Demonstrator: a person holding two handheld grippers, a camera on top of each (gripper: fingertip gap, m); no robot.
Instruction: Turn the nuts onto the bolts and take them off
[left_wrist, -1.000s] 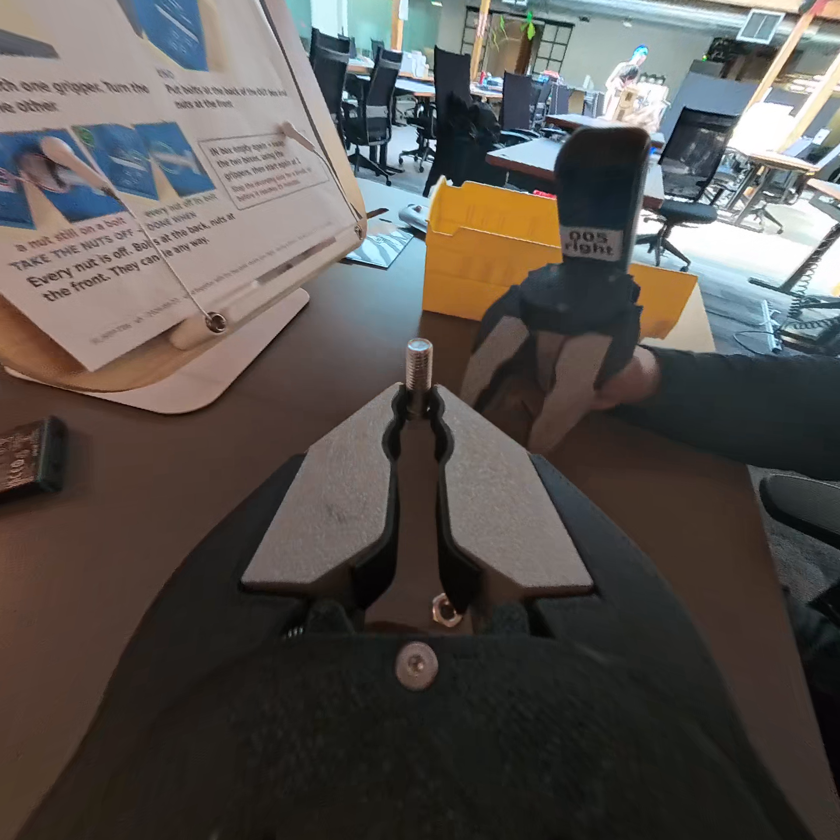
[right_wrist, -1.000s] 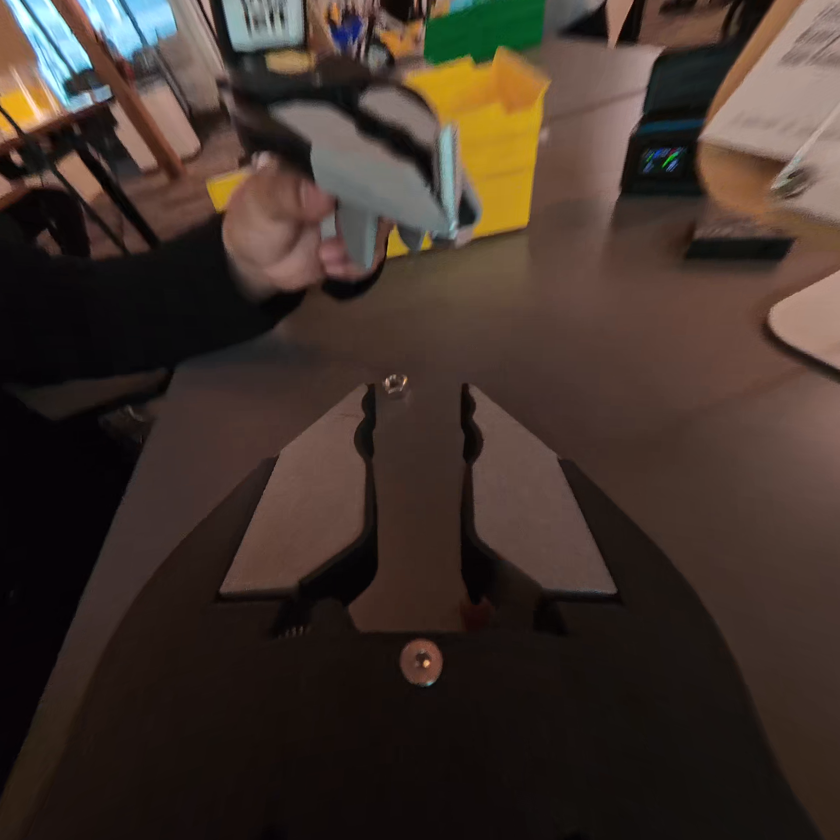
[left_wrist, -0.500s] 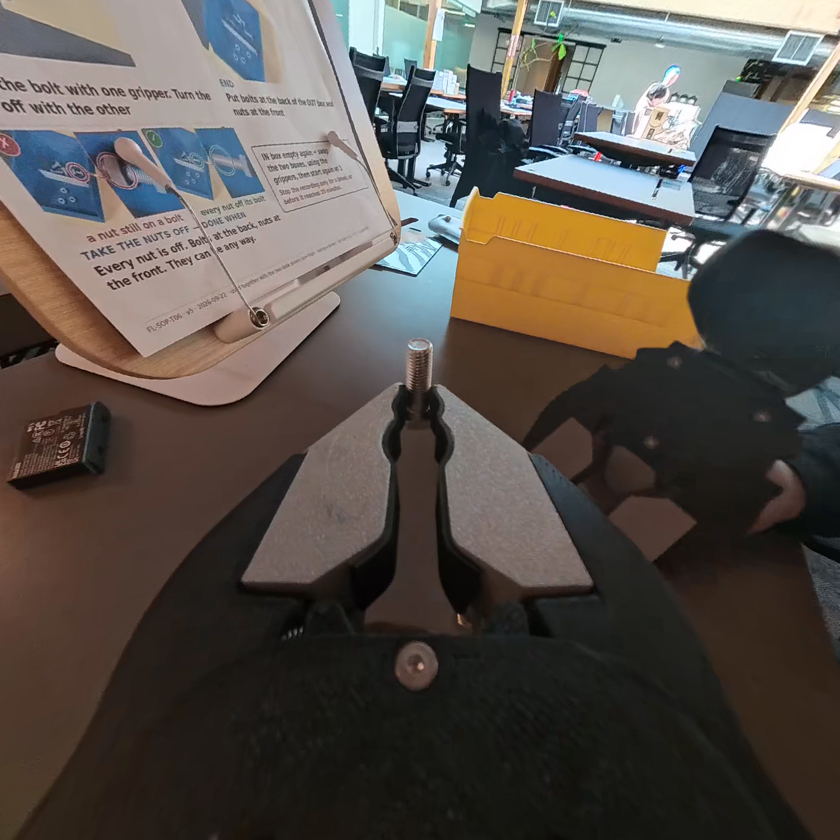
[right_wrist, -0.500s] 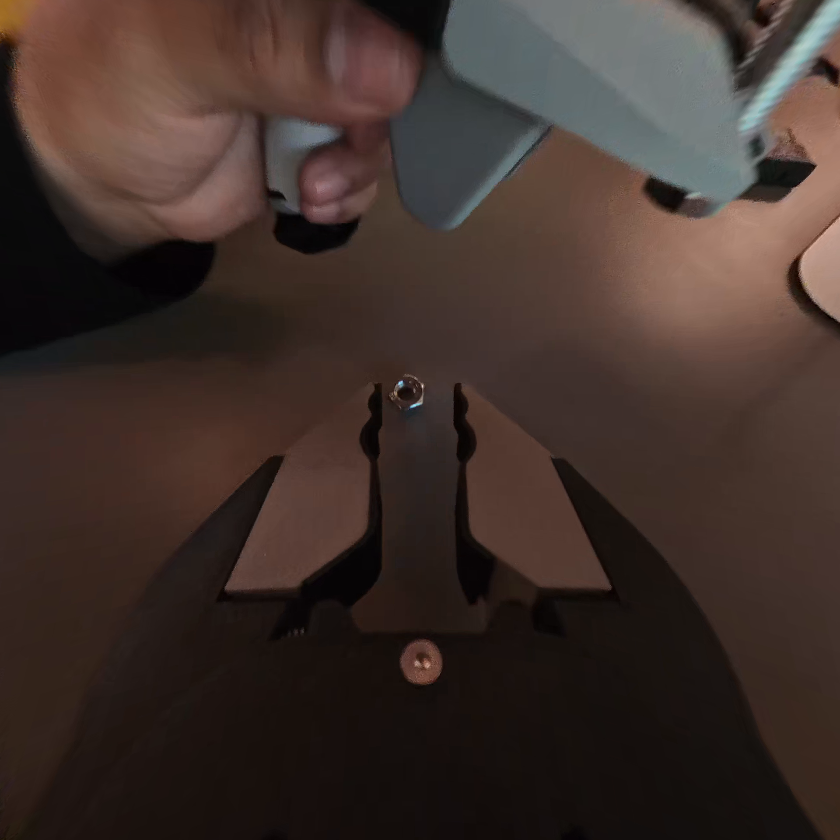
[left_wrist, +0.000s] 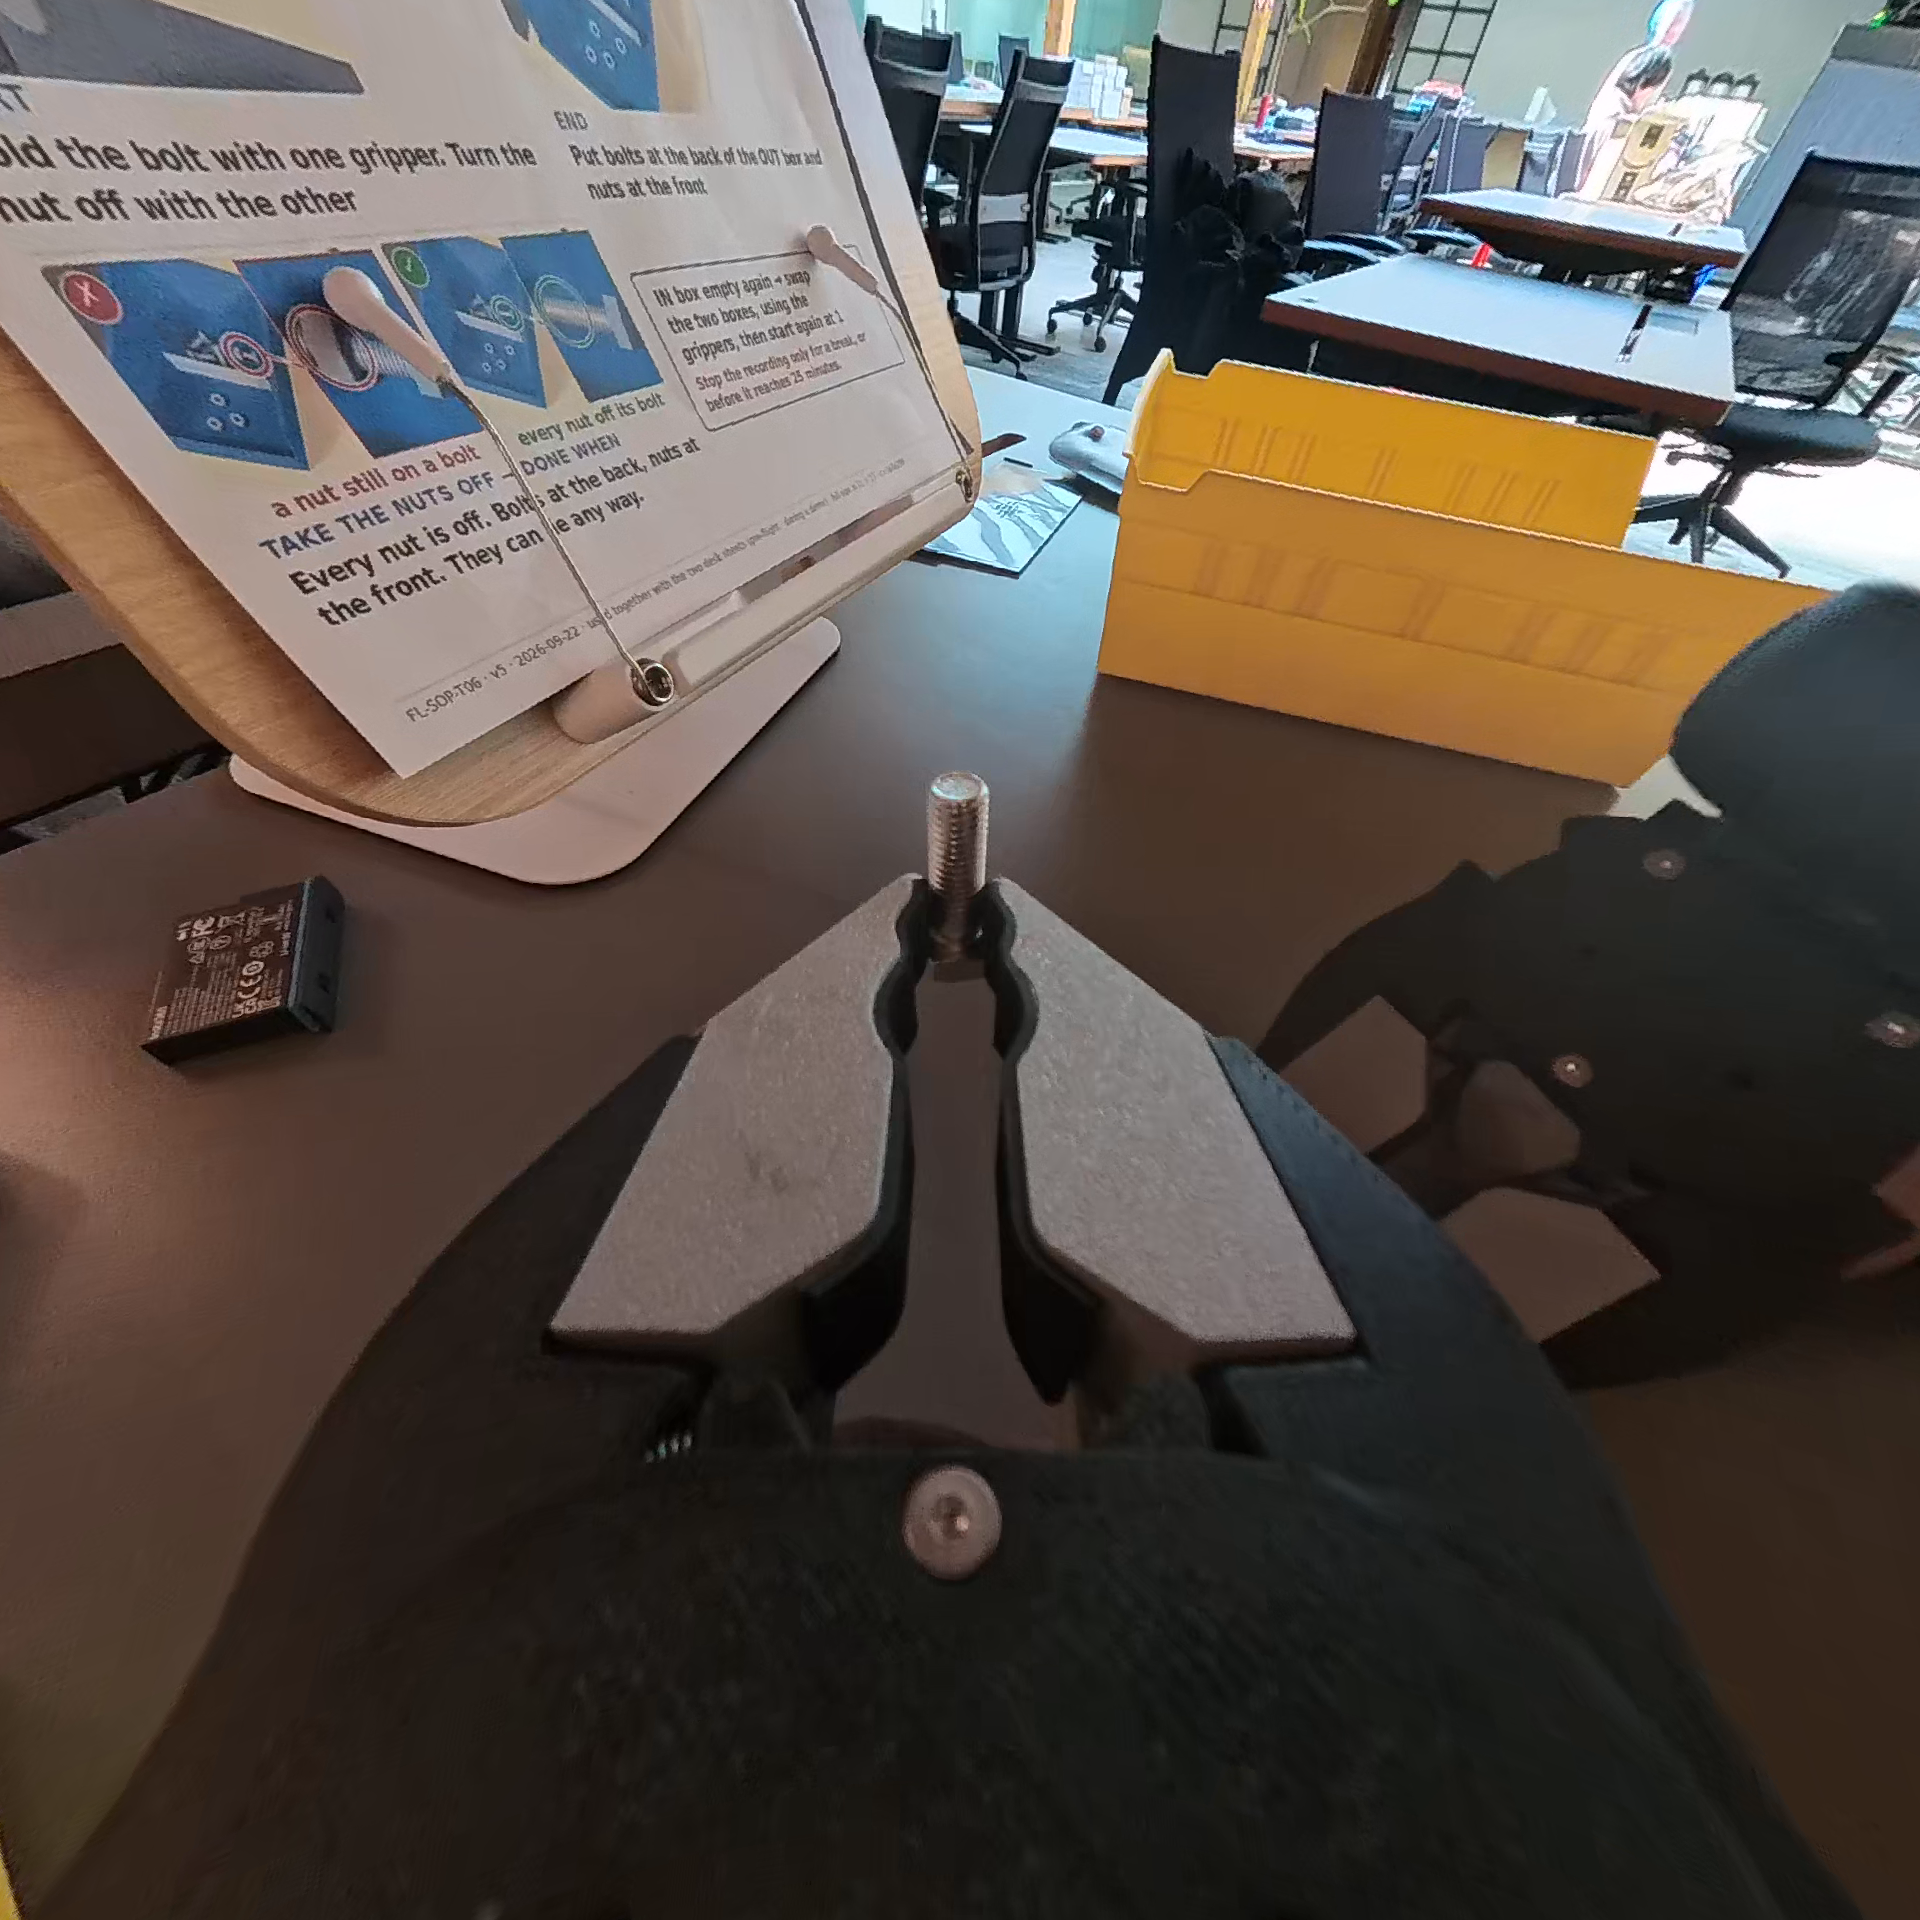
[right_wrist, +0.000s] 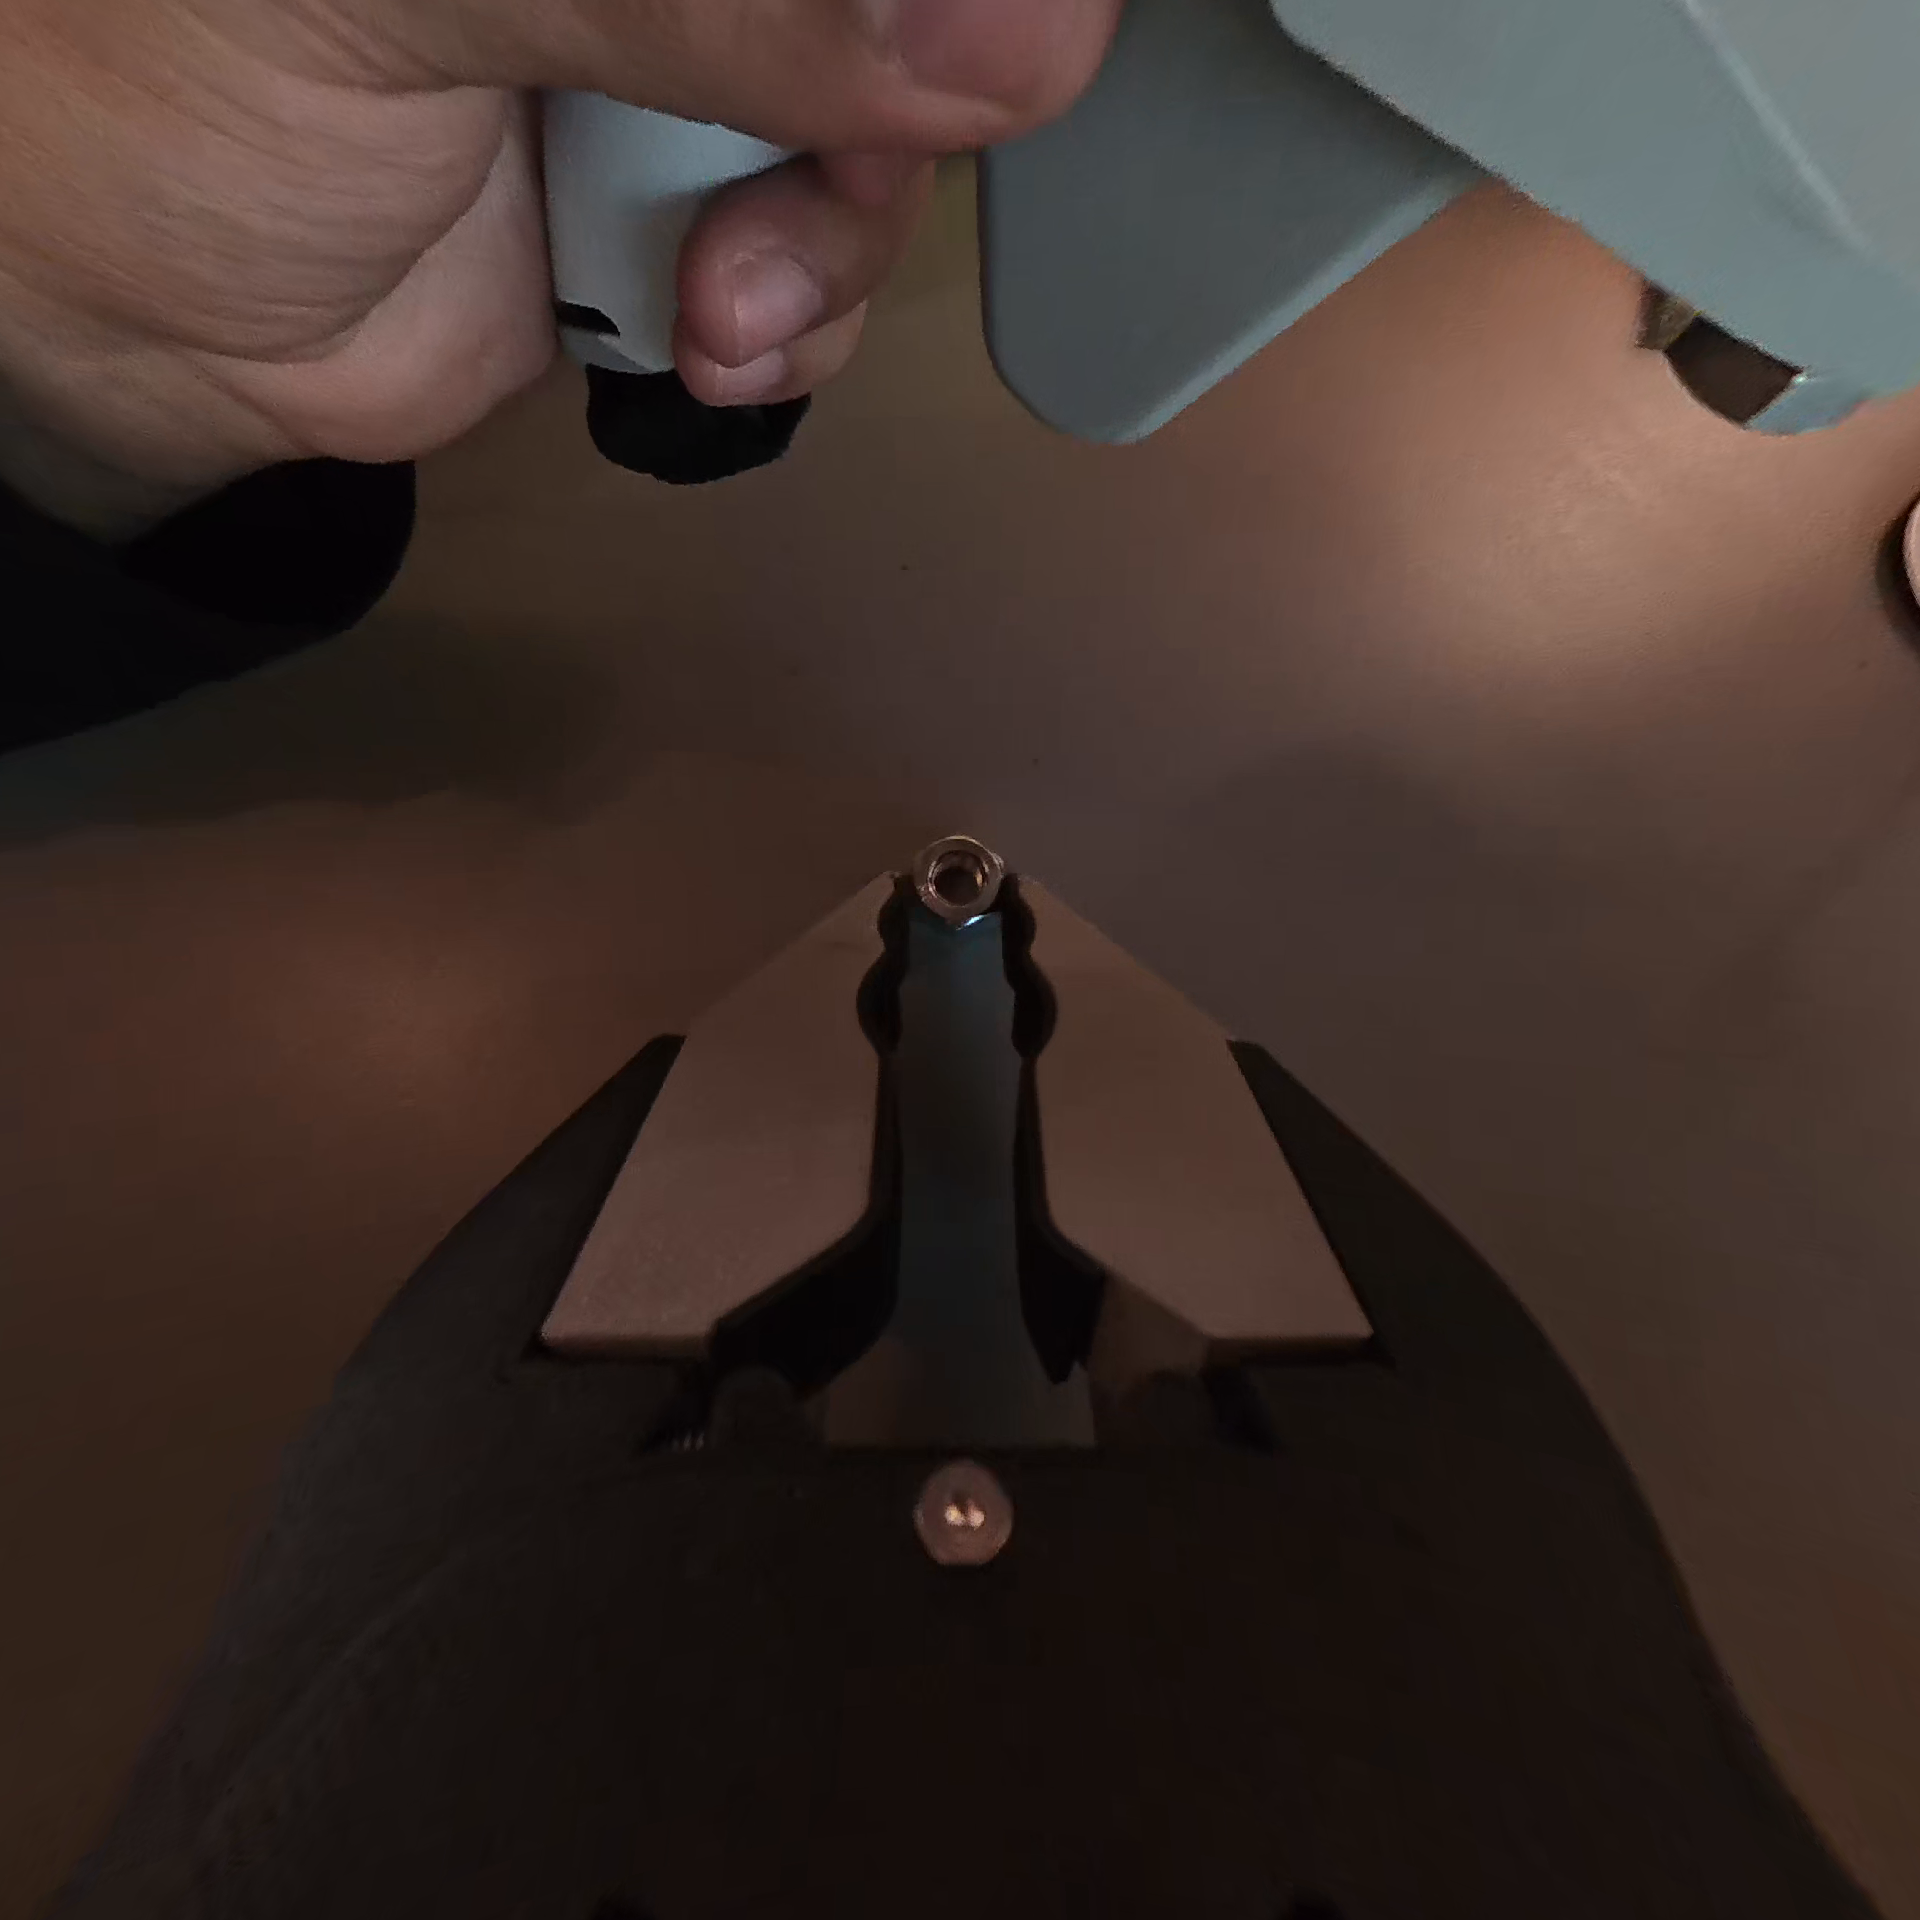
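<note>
Left tool (left_wrist: 957, 914) clamps 1 bolt (left_wrist: 957, 831); right tool (right_wrist: 957, 894) pinches 1 nut (right_wrist: 957, 886); 1 yellow bin (left_wrist: 1382, 582) behind.

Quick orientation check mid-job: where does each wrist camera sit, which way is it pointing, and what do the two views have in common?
Left wrist view: sits behind the left claw, facing level across the dark table at a document stand and yellow bin; its claw clamps a bolt.
Right wrist view: sits behind the right claw, facing down at the table; its claw pinches a nut; the person's left hand shows above.
Shared: each shows the other claw, and the table.
</note>
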